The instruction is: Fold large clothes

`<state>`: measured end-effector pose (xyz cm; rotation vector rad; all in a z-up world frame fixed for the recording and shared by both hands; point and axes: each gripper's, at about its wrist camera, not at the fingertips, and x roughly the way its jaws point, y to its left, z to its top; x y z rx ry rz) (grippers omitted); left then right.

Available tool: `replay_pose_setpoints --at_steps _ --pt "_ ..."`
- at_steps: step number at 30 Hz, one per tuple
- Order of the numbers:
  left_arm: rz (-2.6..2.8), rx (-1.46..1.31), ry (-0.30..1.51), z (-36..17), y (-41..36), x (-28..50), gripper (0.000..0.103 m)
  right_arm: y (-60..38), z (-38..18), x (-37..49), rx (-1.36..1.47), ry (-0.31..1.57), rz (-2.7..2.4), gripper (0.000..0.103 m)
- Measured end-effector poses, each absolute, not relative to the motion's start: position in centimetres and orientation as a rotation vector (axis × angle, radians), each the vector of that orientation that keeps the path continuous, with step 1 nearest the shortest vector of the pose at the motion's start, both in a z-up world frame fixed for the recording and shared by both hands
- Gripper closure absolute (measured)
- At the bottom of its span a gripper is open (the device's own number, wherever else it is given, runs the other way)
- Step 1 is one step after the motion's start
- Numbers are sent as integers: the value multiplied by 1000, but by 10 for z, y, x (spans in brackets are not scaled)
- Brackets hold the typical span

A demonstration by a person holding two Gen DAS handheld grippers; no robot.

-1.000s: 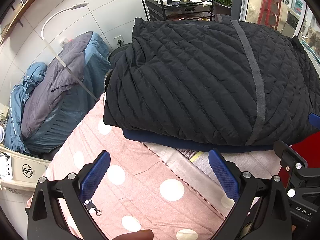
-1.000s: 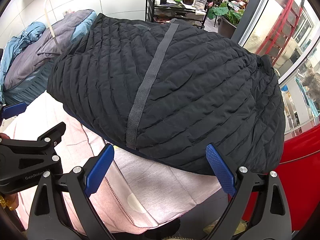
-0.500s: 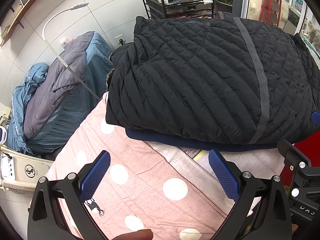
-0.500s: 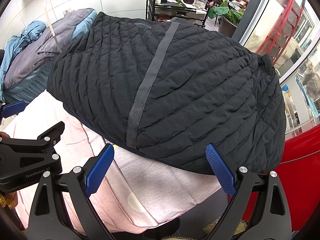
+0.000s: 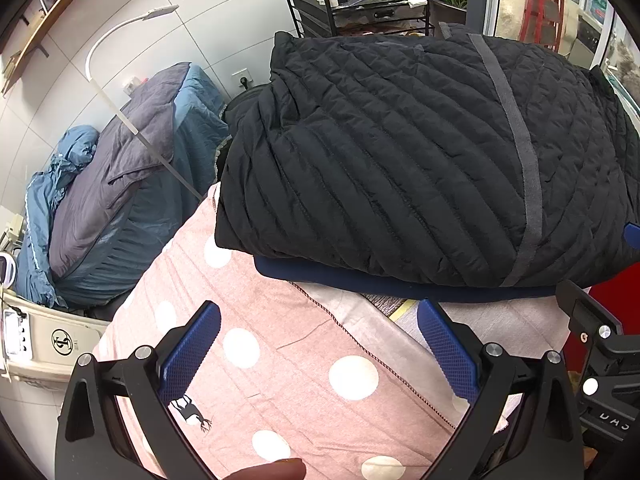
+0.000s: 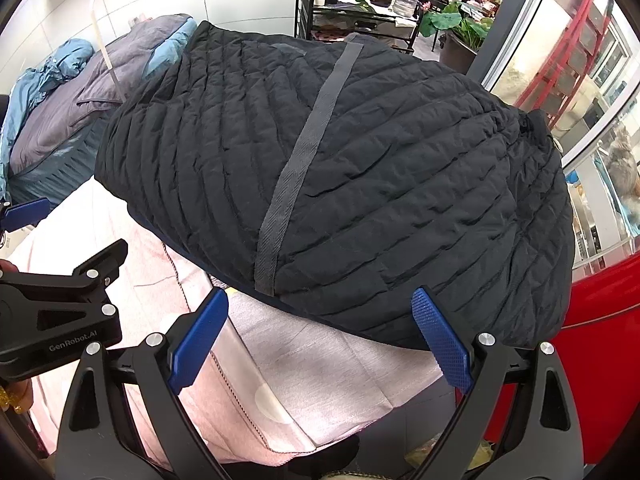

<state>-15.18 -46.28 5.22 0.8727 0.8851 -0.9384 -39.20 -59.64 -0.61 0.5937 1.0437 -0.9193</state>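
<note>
A black quilted jacket point(image 5: 400, 152) lies folded into a thick bundle on a pink polka-dot sheet point(image 5: 280, 360), with a grey strap running across it. A dark blue layer point(image 5: 360, 278) shows under its near edge. It also shows in the right wrist view point(image 6: 360, 168). My left gripper point(image 5: 318, 344) is open and empty above the sheet, short of the jacket's near edge. My right gripper point(image 6: 320, 336) is open and empty, just in front of the jacket's near right edge. The left gripper's body point(image 6: 52, 316) shows in the right wrist view.
A pile of grey and blue bedding point(image 5: 112, 184) lies left of the table beside a white lamp arm point(image 5: 116, 40). A black cart point(image 5: 360, 4) with bottles stands behind. A red surface point(image 6: 592, 340) lies to the right, below glass doors.
Both grippers stay open and empty. The left wrist view has shifted slightly, with the jacket a little lower in frame. The right wrist view is nearly unchanged.
</note>
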Motion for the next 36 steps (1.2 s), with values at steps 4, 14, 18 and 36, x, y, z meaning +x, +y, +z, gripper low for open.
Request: replay_pose_setpoints --at_steps 4,14,18,36 --pt "-937 870 887 52 -461 -150 6 -597 -6 -392 592 1044 -917 11" --pt "-934 871 890 51 -461 -149 6 -598 -8 -388 565 1078 -871 11" --pt "-934 871 890 51 -461 -149 6 -597 -11 -383 544 1099 -842 11" --pt "-932 873 894 49 -460 -149 6 -594 -13 -379 525 1124 -829 11"
